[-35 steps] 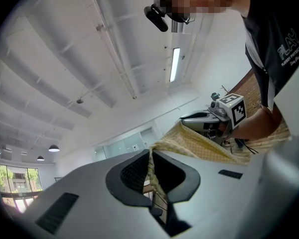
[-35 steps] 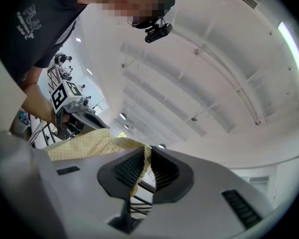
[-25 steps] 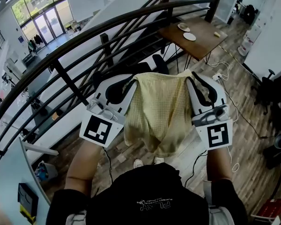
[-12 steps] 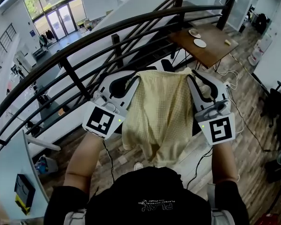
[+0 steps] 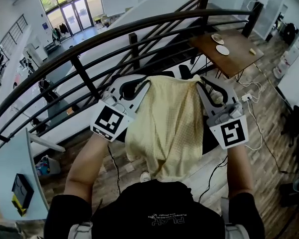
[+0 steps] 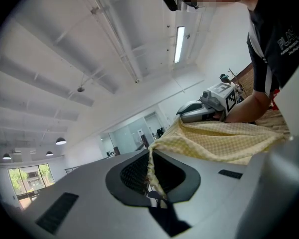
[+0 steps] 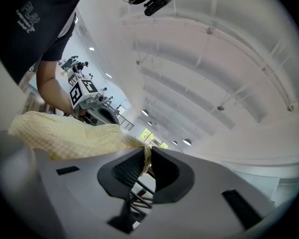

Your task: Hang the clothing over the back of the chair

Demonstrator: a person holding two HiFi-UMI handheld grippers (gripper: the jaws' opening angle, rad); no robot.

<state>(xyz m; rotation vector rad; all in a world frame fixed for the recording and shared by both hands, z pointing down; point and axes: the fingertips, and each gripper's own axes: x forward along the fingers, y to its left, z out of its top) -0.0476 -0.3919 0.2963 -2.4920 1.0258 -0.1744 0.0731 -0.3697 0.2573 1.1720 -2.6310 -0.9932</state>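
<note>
Yellow garment (image 5: 164, 123) held spread, near side of railing (image 5: 89, 50).
Left gripper (image 5: 143, 85) and right gripper (image 5: 203, 82) each pinch an upper corner, jaws nearly closed.

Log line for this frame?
left gripper: shut on cloth | right gripper: shut on cloth | cloth: hanging between them

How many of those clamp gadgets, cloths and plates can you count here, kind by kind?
Grey hand-held two-jaw grippers: 2 (left gripper, right gripper)
Pale yellow checked cloth garment: 1
White round plates on the brown wooden table: 2
Total: 5
</note>
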